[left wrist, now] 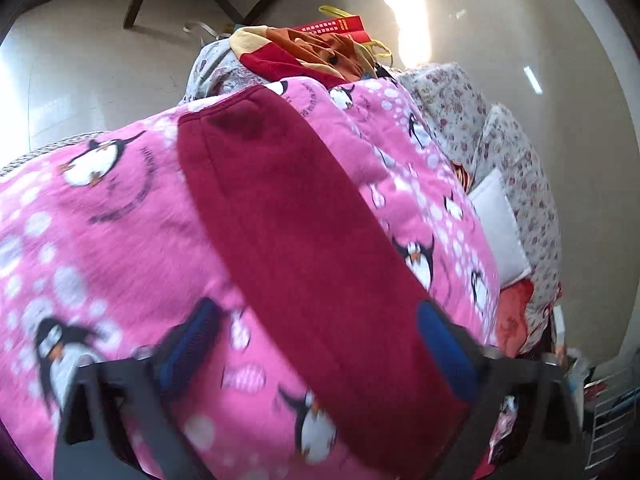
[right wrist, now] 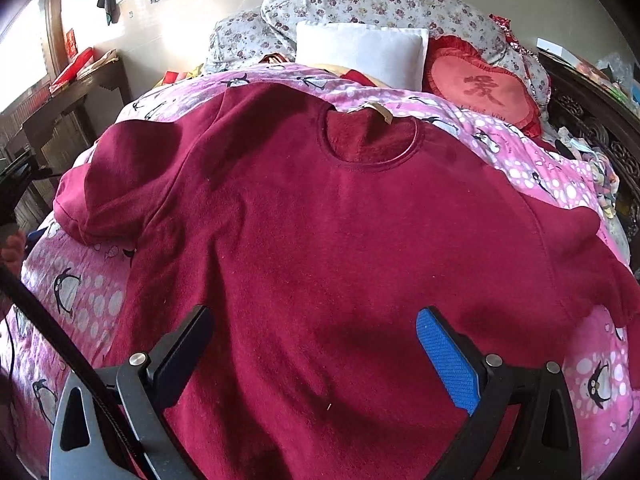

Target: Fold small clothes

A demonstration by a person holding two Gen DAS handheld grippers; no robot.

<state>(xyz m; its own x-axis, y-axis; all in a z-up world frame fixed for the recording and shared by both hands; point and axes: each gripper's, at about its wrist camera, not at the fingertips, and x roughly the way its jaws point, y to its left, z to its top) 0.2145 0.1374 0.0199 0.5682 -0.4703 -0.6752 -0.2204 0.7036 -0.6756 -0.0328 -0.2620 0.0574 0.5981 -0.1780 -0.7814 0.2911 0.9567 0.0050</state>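
Left wrist view shows my left gripper (left wrist: 316, 344) spread either side of the maroon sweater (right wrist: 340, 248) sleeve, gripping nothing, the sleeve running lengthwise away from me over the penguin blanket (left wrist: 100, 240), while my right gripper (right wrist: 316, 344) hovers open above the hem.

I see open room on the pink penguin blanket (right wrist: 80, 300) at both sides of the maroon sweater (right wrist: 320, 240). Toward the headboard, my way is blocked by a white pillow (right wrist: 360, 54), a red heart cushion (right wrist: 484, 88) and a floral quilt (right wrist: 360, 4).
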